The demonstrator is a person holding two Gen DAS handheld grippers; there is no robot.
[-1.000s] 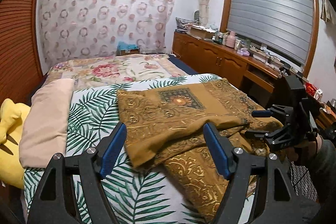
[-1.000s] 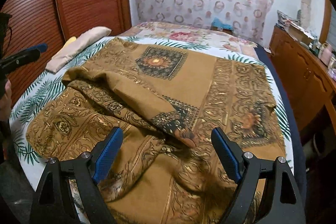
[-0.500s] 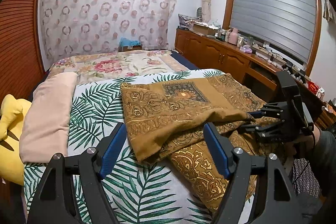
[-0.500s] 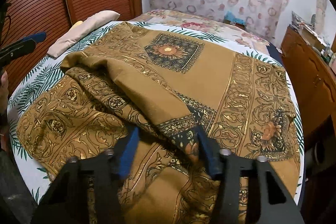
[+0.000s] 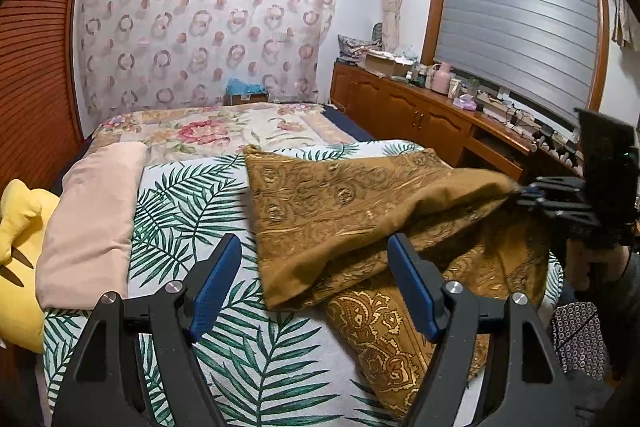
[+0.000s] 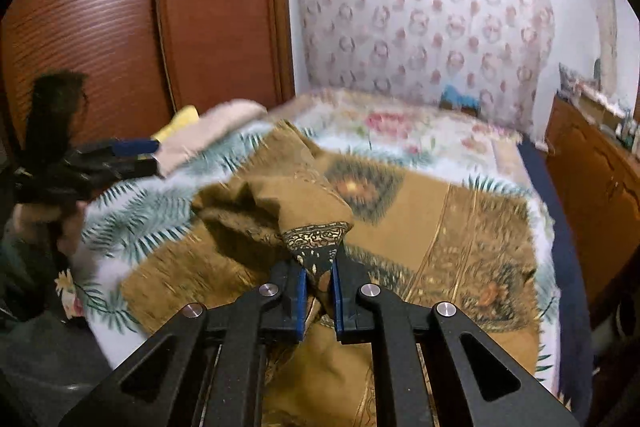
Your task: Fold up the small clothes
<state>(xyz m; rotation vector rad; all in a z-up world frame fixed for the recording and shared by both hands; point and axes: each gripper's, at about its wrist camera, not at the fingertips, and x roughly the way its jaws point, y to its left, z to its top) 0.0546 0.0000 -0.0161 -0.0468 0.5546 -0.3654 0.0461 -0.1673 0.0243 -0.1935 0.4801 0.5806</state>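
The brown patterned cloth (image 6: 432, 211) lies spread over the leaf-print bedcover (image 5: 188, 199) of the bed, partly doubled over on itself, with its long side running across the bed in front of the person. The right tool (image 6: 319, 289) has a dark-bordered corner of the cloth between its blue pads; its jaws are closing to a narrow gap on that corner, and the fabric rises from the bed to the pinch. In the left wrist view the same corner is drawn up and taut toward the right tool (image 5: 532, 193) at the cloth's right end. The left tool (image 5: 316, 283) hangs with its jaws wide and nothing between them, over the near edge of the folded layer, whose loose lower corner lies just ahead of it. That corner is the left tool's to take, in my judgement, being nearer than anything the right can reach; the fold would then carry both corners across the cloth's long axis.
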